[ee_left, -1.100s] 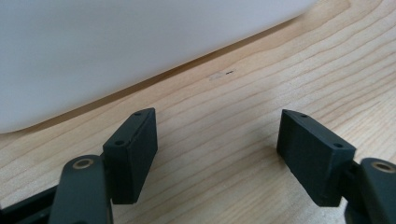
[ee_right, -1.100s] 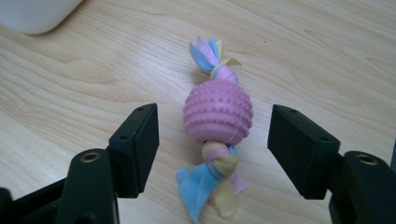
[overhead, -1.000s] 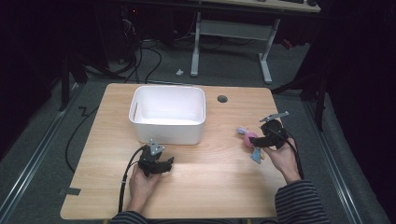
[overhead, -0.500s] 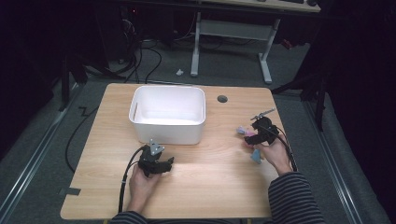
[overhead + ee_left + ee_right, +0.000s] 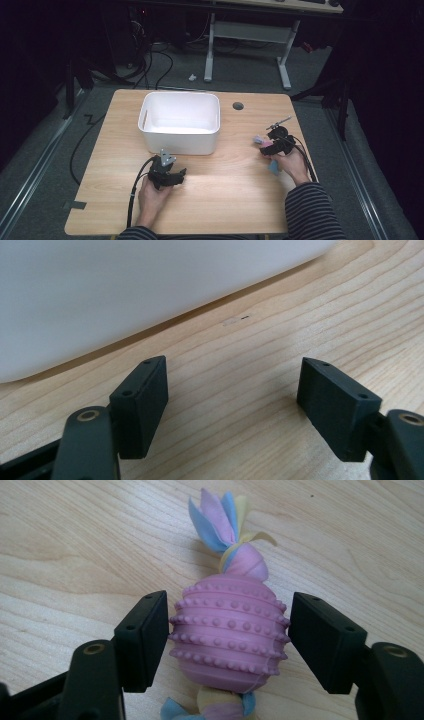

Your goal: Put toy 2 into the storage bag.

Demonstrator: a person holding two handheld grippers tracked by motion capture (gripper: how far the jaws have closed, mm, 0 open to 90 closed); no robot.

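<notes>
Closing the right tool, open around the pink toy, squarely will prevent slipping; left tool rests open, empty.

— What sits ahead of the left gripper?
— Its two black jaws, spread wide with bare wood between them, low over the pale wooden table.
— And beyond?
— The white bin, its curved wall meeting the tabletop just ahead.
</notes>
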